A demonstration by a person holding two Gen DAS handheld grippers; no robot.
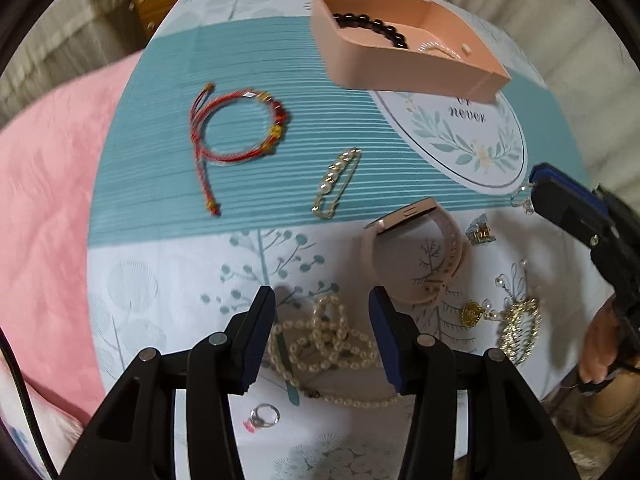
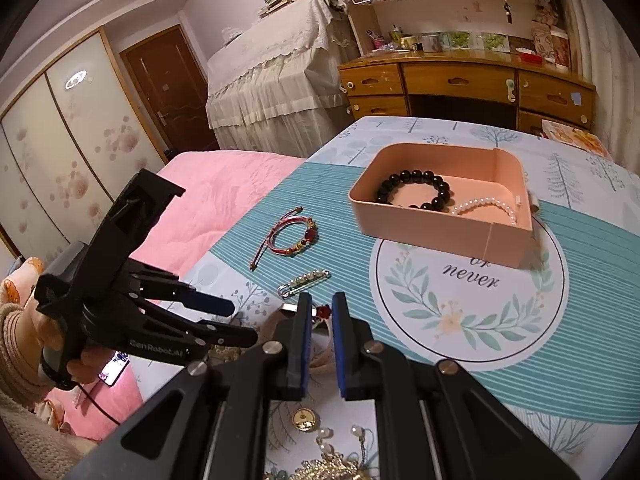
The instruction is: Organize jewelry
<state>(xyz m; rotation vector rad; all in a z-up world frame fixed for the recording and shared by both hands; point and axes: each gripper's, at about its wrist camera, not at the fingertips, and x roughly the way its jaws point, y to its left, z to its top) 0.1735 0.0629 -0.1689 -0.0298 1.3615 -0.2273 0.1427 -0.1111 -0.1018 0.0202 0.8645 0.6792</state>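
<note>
Above the pearl necklace the left claw gapes empty; the right claw is closed.

The left gripper points down with jaws apart over a heaped pearl necklace — pads not touching it. Just beyond lie a pink watch, a pearl pin and a red cord bracelet — the pink box holds 1 black bead bracelet.

Bare tablecloth lies open left of the pearl necklace. The watch and gold pieces crowd its right.
</note>
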